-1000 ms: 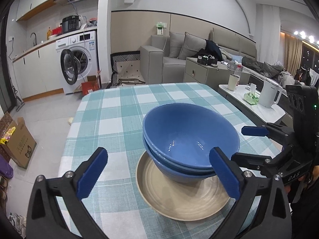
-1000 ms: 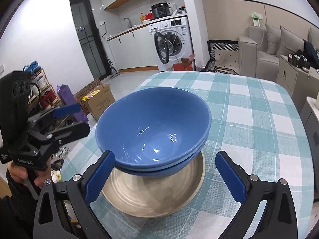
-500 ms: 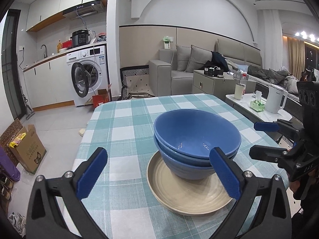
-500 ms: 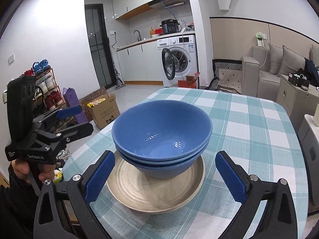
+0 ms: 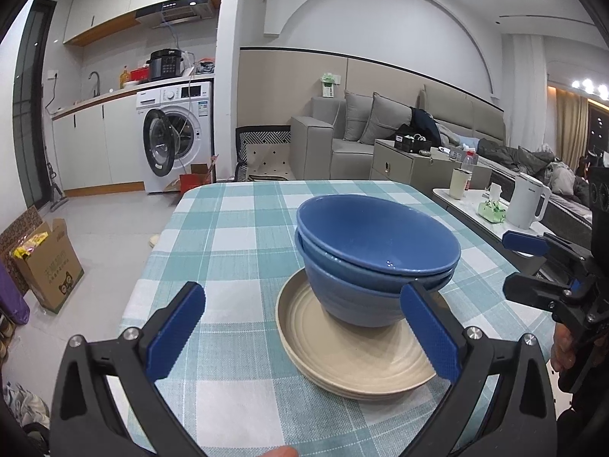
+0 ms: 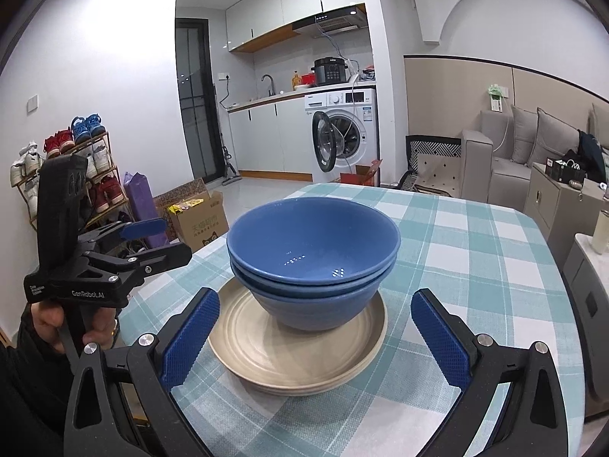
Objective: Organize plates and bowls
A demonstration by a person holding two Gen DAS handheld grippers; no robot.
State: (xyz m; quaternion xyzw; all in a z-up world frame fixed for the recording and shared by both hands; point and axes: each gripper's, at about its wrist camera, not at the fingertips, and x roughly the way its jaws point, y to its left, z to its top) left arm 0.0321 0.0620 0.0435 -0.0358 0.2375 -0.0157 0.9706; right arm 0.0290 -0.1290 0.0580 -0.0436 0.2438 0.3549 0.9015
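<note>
Your left gripper [image 5: 304, 335] and right gripper [image 6: 316, 339] are spread wide, holding nothing. At 12 o'clock, two nested blue bowls [image 6: 312, 251] sit upright on beige plates [image 6: 266, 358].

"GenRobot.AI" stands in white on the black body of the left hand-held gripper [image 6: 152, 240], at nine o'clock in the right wrist view; other print is illegible.

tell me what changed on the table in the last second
Both tongs, left and right, drew back from the blue bowls, open and empty throughout. The bowls stayed nested on the beige plates, unmoved on the checked tablecloth.
</note>
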